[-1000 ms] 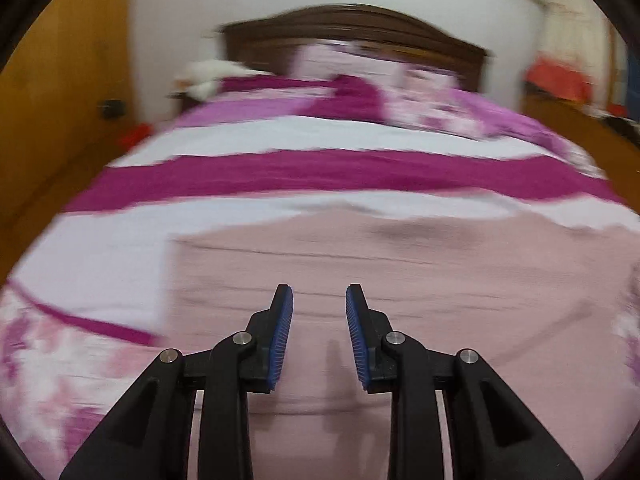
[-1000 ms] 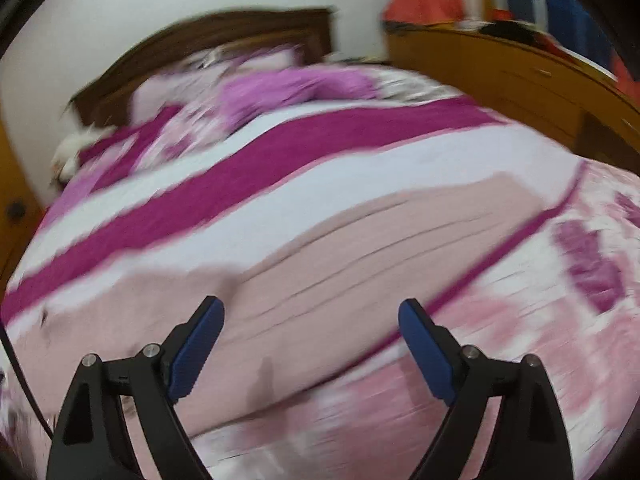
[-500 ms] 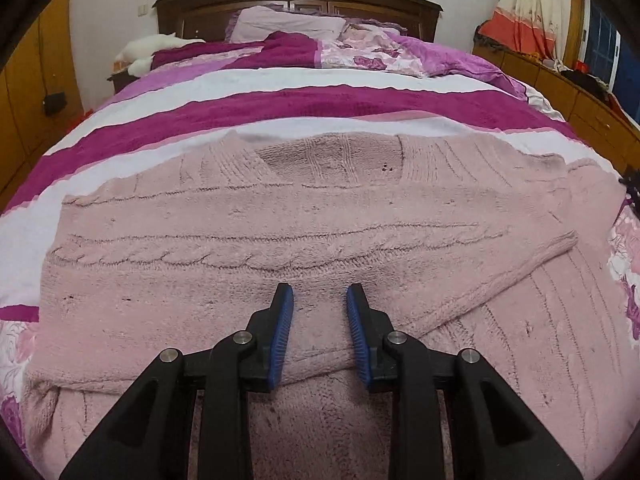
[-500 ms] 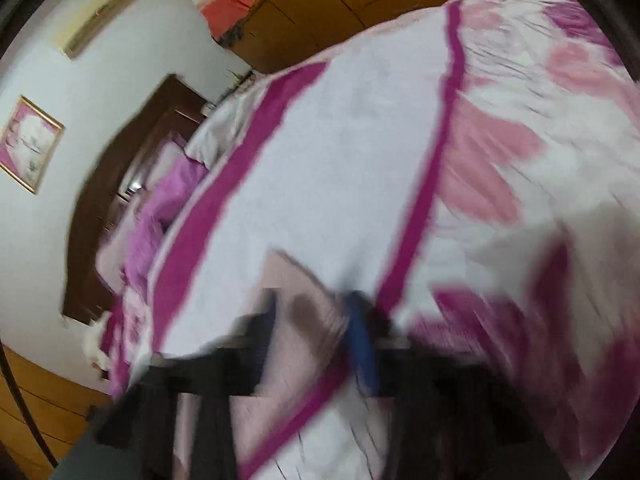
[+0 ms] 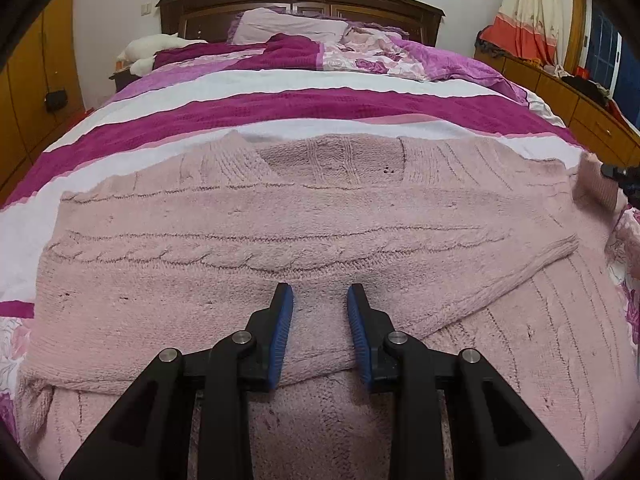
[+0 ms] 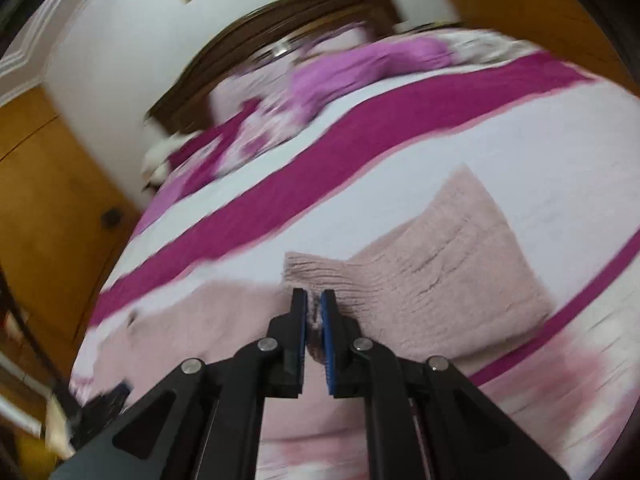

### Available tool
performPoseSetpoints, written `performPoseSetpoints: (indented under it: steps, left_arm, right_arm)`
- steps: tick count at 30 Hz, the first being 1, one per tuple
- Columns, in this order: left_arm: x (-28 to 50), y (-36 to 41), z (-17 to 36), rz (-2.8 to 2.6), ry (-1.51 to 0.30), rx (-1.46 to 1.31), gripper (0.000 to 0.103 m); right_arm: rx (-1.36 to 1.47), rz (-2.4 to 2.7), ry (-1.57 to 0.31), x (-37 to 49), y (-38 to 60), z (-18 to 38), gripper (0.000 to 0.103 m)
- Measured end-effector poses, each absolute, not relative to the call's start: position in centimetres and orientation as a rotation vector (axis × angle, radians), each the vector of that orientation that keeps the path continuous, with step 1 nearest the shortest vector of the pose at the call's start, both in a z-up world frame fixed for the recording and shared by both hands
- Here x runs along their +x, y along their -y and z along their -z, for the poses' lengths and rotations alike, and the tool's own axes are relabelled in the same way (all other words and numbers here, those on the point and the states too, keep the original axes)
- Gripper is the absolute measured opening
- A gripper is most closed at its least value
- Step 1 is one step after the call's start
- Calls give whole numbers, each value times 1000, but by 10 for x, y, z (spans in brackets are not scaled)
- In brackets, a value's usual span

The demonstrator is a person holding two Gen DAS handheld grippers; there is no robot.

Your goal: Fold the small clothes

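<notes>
While the right gripper (image 6: 314, 312) pinches the sweater (image 5: 280, 232) cuff (image 6: 320, 276), folding starts.
Sleeve (image 6: 452, 264) runs toward the bed's (image 5: 280, 80) right edge; left gripper's (image 5: 320, 312) narrow, empty fingers (image 5: 282, 320) hover mid-sweater.

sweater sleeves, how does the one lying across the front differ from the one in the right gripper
The folded sleeve lies flat across the sweater front; the other sleeve is lifted off to the side, over the bedspread.

Nothing grips the folded sleeve: the left gripper hangs over it with a gap between its jaws. The right gripper is clamped on the other sleeve's ribbed cuff.

Both are pale pink knit.
</notes>
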State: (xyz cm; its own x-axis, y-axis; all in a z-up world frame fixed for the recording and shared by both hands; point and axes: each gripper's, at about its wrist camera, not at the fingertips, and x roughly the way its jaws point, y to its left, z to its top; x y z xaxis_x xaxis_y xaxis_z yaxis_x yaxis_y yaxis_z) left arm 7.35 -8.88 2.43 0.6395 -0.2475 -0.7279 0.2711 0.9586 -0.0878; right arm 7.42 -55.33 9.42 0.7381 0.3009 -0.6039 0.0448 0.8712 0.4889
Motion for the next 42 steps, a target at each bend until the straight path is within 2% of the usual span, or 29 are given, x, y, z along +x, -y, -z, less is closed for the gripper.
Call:
performPoseSetpoints:
  steps: [6, 10, 13, 14, 15, 17, 19, 21, 23, 25, 27, 31, 35, 42]
  left_arm:
    - [74, 107, -21, 226, -805, 145, 7]
    - [76, 108, -21, 223, -803, 151, 7]
    - [79, 104, -21, 237, -810, 122, 7]
    - [79, 103, -21, 238, -812, 119, 7]
    - [79, 104, -22, 237, -813, 119, 7]
    - [77, 104, -23, 235, -810, 125, 7]
    - [76, 101, -27, 250, -808, 98, 7]
    - [69, 99, -39, 251, -802, 34, 7]
    - [48, 107, -69, 408, -724, -188, 7]
    - [33, 138, -95, 623, -644, -337, 14]
    - [39, 178, -104, 709, -686, -386, 22]
    - [96, 273, -81, 806, -979, -464, 25]
    - [132, 324, -32, 641, -1183, -430, 25]
    - [104, 337, -29, 534, -1108, -361, 26]
  right_arm:
    - [488, -209, -692, 77, 500, -77, 8]
    - [523, -168, -823, 88, 503, -37, 9]
    - [628, -174, -842, 77, 502, -23, 25]
    - [641, -175, -845, 75, 501, -26, 40]
    - [628, -165, -859, 74, 499, -35, 59]
    - [555, -83, -852, 64, 486, -52, 80]
    - [444, 55, -782, 46, 477, -74, 87]
    - [362, 182, -723, 27, 472, -85, 101]
    - [389, 251, -704, 8, 477, -79, 101]
    - [456, 248, -724, -1, 488, -65, 101]
    - [427, 361, -769, 1, 504, -59, 99]
    - [265, 640, -687, -14, 546, -71, 95]
    - [393, 611, -691, -27, 588, -68, 95]
    - [312, 626, -723, -4, 587, -71, 95]
